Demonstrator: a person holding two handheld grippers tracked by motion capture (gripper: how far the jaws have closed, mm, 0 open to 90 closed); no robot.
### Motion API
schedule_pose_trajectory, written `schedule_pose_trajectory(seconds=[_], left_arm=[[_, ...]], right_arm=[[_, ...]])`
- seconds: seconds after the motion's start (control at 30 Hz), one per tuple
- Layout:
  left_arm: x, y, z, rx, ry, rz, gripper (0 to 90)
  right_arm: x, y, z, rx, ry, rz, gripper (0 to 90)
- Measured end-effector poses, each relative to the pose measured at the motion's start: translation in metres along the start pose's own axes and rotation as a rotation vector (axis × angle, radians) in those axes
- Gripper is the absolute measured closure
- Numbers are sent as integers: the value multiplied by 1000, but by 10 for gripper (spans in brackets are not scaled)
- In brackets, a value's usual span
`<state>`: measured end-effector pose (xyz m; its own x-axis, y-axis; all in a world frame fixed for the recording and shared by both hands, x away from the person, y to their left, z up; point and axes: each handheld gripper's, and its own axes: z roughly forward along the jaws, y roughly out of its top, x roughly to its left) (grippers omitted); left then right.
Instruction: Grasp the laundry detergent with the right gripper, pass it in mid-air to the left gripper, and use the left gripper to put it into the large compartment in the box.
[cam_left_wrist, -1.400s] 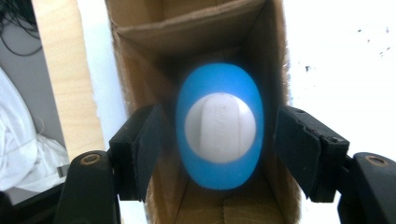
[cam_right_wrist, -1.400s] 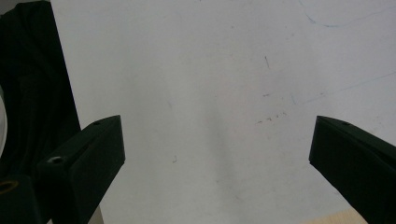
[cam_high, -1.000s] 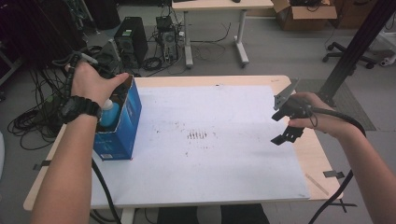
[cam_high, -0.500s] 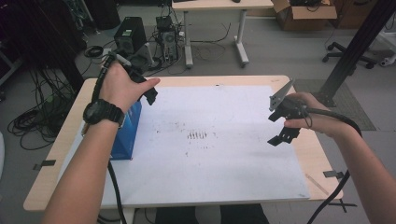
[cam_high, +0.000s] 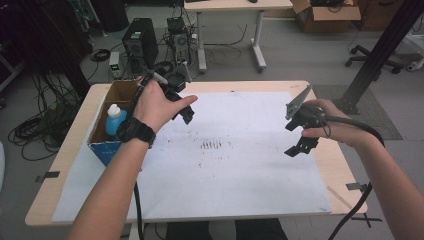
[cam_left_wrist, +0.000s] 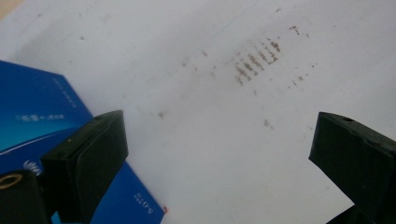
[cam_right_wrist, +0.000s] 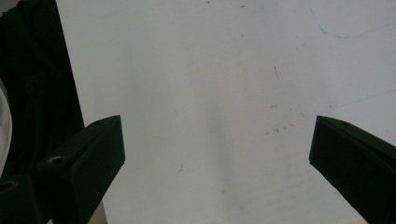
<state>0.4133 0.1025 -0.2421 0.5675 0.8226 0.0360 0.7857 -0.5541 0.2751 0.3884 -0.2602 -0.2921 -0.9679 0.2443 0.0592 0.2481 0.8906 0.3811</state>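
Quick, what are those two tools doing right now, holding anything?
Left tool: open, holding nothing, above the paper beside the blue box.
Right tool: open, holding nothing, above the paper.

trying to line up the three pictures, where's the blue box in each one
High view: the blue box stands at the table's left edge, left of the left gripper.
Left gripper view: its blue side fills the lower left, behind the left jaw.
Right gripper view: not in it.
Shared landmark: the white sheet.
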Motion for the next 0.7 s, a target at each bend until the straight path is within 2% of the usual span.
schedule_pose_trajectory(seconds=[0.07, 0.2, 0.33, 0.4, 0.7], left_arm=[[-2, 1, 3, 4, -5, 3, 45], [-10, 4, 16, 22, -32, 35, 46], [-13, 4, 22, 28, -51, 43, 46], [-14, 5, 25, 36, -61, 55, 48], [-17, 4, 28, 50, -70, 62, 46]], right_arm=[[0, 0, 0, -2, 2, -1, 37], [-1, 0, 2, 1, 2, 3, 37], [-1, 0, 2, 4, 4, 2, 37], [-1, -1, 2, 2, 4, 3, 37], [-1, -1, 5, 12, 5, 2, 37]])
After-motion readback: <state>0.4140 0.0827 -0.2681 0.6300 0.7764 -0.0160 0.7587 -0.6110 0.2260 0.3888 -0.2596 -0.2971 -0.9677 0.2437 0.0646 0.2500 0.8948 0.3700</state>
